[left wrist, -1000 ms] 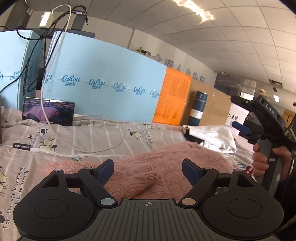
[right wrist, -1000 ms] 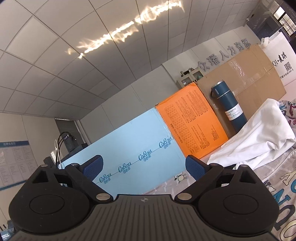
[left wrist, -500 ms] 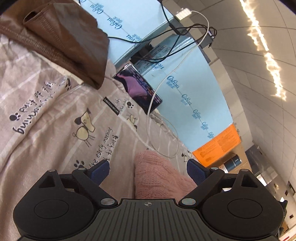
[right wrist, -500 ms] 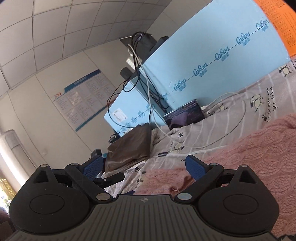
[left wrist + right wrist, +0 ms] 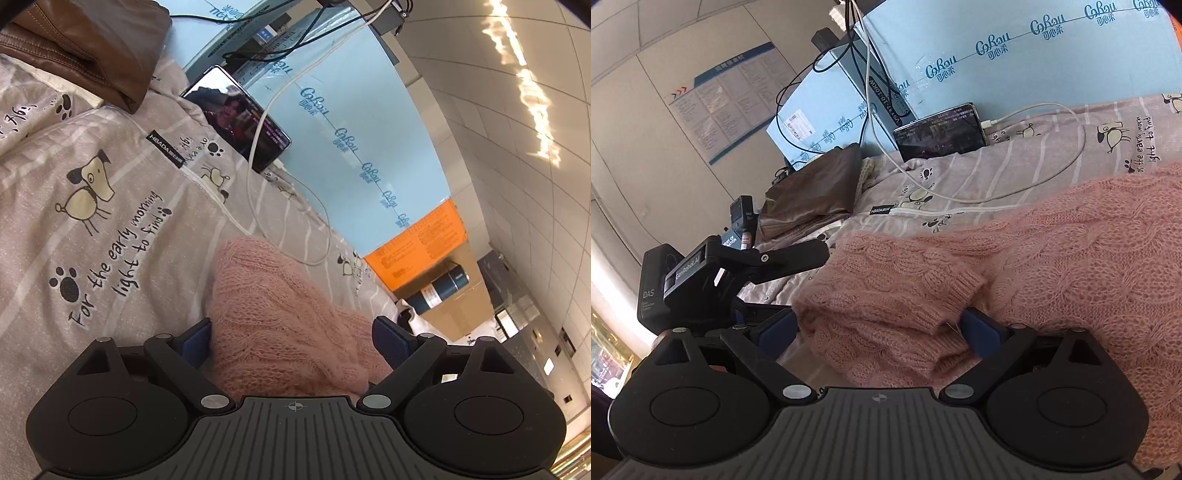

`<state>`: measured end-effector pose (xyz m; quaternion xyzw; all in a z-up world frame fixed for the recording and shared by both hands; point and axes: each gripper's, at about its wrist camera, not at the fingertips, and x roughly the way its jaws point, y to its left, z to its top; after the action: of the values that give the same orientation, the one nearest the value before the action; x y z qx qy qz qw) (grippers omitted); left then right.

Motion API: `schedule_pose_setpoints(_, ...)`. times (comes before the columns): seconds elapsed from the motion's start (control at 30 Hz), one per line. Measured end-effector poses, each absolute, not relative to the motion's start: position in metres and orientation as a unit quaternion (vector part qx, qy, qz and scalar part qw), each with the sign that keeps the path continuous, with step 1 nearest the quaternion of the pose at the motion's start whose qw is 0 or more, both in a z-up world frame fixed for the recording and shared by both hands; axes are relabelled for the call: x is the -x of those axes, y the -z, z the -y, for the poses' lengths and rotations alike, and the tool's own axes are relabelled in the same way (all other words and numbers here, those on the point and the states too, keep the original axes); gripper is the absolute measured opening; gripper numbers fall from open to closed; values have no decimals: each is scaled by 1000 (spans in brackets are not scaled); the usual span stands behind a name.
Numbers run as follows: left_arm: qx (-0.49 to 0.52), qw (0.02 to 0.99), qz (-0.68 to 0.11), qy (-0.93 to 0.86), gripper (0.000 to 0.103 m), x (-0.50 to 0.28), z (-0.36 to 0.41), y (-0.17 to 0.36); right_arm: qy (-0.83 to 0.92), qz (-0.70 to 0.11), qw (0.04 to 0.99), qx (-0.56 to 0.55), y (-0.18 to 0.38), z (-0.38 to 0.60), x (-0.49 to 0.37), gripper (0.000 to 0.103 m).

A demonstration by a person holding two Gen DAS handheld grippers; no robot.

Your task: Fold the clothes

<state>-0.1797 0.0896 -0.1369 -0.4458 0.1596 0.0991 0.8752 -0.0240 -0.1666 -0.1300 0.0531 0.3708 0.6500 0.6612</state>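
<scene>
A pink cable-knit sweater (image 5: pixel 273 314) lies on a grey bedsheet (image 5: pixel 92 229) printed with cartoon dogs and text. My left gripper (image 5: pixel 291 338) is open, its blue pads on either side of a bunched part of the sweater. My right gripper (image 5: pixel 879 326) is open around the folded sleeve cuff (image 5: pixel 934 295) of the sweater (image 5: pixel 1071 251). The left gripper's black body (image 5: pixel 701 273) shows at the left of the right wrist view, beside the sweater's edge.
A phone (image 5: pixel 240 118) with a white charging cable (image 5: pixel 258 206) leans on light blue foam boards (image 5: pixel 351 122). A brown leather jacket (image 5: pixel 85 48) lies at the far left. A blue thermos (image 5: pixel 439 291) and an orange board (image 5: pixel 417 247) stand further back.
Both grippers have swung down from facing the wall and ceiling onto the sweater. The pink knit now sits between the fingers of each.
</scene>
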Motion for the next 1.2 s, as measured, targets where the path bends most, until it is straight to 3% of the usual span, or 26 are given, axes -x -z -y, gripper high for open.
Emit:
schedule_pose_setpoints(0.07, 442, 876, -161, -109, 83, 175, -88, 137, -655, -362, 660, -72, 128, 172, 22, 96)
schedule_pose_setpoints(0.13, 431, 878, -167, -121, 54, 171, -86, 139, -659, -354, 658, -90, 126, 177, 20, 96)
schedule_pose_setpoints(0.17, 421, 881, -175, -129, 48, 169, -84, 140, -662, -344, 658, -103, 124, 181, 19, 96)
schedule_pose_setpoints(0.33, 350, 914, -165, -125, 27, 167, -70, 132, -671, -326, 652, -134, 120, 188, 15, 96)
schedule_pose_setpoints(0.5, 272, 938, -145, -157, 21, 180, -69, 115, -673, -299, 654, -176, 116, 198, 10, 96)
schedule_pose_setpoints(0.9, -8, 909, -130, -396, 22, 202, -80, 80, -650, -301, 664, -213, 116, 206, 0, 96)
schedule_pose_setpoints(1.2, -129, 949, -84, -274, 22, 168, 1, 69, -620, -312, 675, -249, 122, 211, -11, 96)
